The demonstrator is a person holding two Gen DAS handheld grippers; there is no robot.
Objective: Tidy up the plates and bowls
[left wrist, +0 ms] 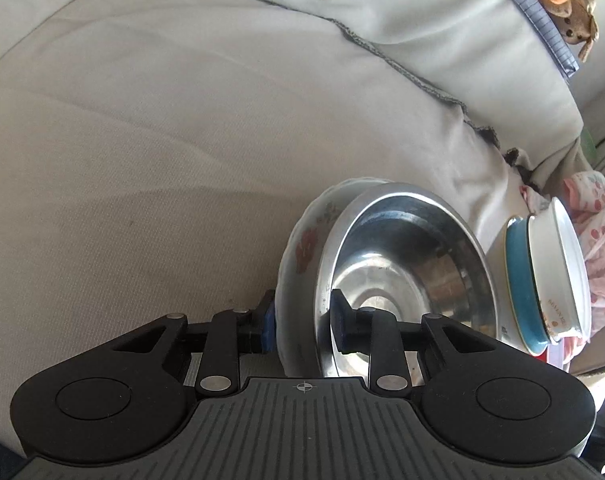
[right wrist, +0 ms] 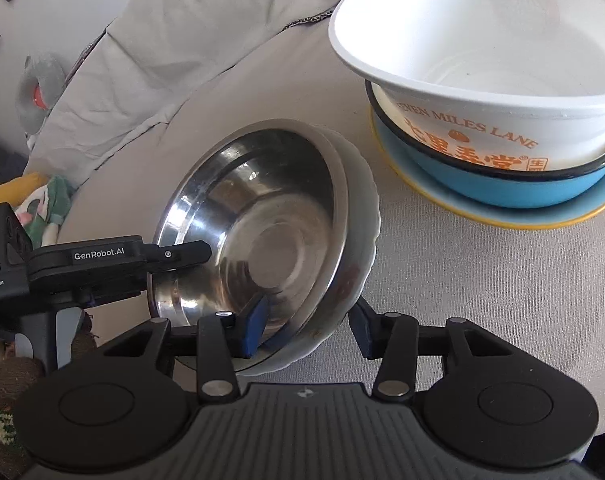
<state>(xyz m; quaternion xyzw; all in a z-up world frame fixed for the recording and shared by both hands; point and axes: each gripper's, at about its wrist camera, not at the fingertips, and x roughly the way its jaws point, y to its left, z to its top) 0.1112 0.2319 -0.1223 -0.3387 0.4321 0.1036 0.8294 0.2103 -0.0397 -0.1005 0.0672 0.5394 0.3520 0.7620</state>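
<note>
I am pinching the nested dishes with my left tool (left wrist: 302,320): one pad is pressing the outside of the floral plate (left wrist: 302,240), the other is sitting inside the steel bowl (left wrist: 402,264), which is lying in that plate. My right tool (right wrist: 306,328) is straddling the same pair's rim, its left pad (right wrist: 252,326) touching the steel bowl (right wrist: 262,240), its right pad standing just off the floral plate (right wrist: 358,216). Ahead and to its right, a white bowl (right wrist: 482,60) is nesting in a blue bowl (right wrist: 494,184) on a yellow-rimmed plate (right wrist: 502,216), all resting on the beige bed cover (left wrist: 162,140).
</note>
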